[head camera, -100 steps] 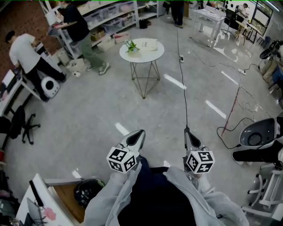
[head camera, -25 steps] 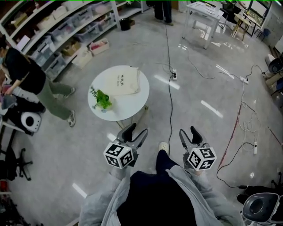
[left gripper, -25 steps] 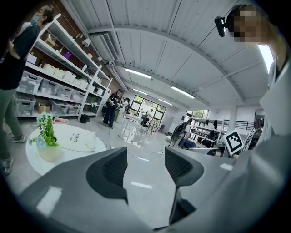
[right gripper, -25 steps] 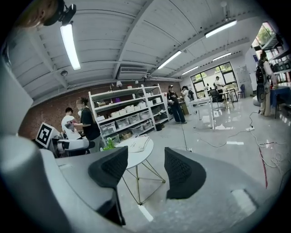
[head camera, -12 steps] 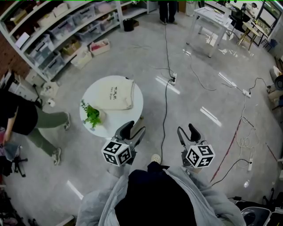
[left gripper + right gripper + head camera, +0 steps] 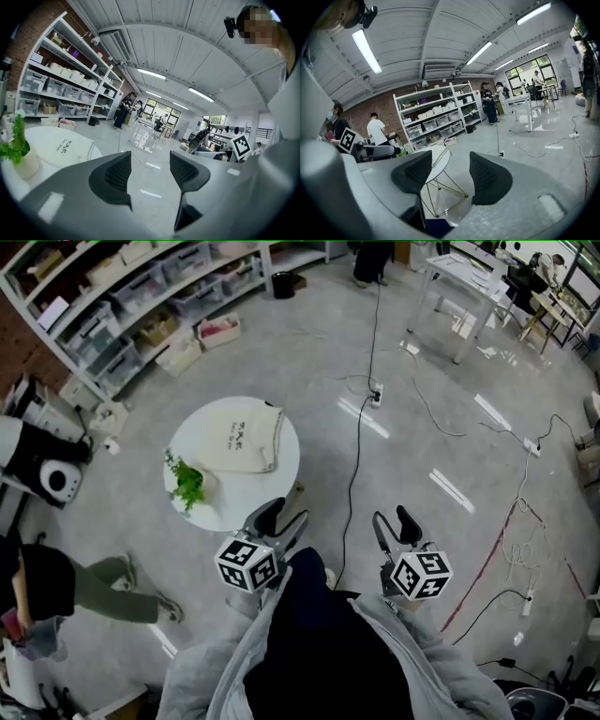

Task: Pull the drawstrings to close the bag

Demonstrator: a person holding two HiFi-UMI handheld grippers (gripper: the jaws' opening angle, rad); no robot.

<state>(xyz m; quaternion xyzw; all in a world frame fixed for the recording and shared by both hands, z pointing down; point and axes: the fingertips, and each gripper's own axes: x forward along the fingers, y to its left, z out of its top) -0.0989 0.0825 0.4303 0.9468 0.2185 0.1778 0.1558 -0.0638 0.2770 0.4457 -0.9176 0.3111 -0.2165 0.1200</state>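
A cream drawstring bag (image 6: 244,437) lies flat on a round white table (image 6: 272,486), just ahead of me and to the left. In the left gripper view the bag (image 6: 58,147) shows at lower left on the table (image 6: 91,152). My left gripper (image 6: 280,515) hangs in the air near the table's near edge, open and empty, and the left gripper view shows only floor between the left gripper's (image 6: 150,171) pads. My right gripper (image 6: 393,518) hovers over bare floor to the right of the table, also open and empty. Between the right gripper's (image 6: 449,176) jaws the right gripper view shows the table (image 6: 439,161).
A small potted plant (image 6: 187,482) stands on the table's left side, next to the bag. A black cable (image 6: 356,465) runs across the floor between the grippers. Storage shelves (image 6: 141,306) line the far left, and a person (image 6: 84,587) walks at lower left.
I have walked up to the table, which was far off and now lies just ahead of the left gripper. The person at left has moved down the frame. Both grippers stay open.
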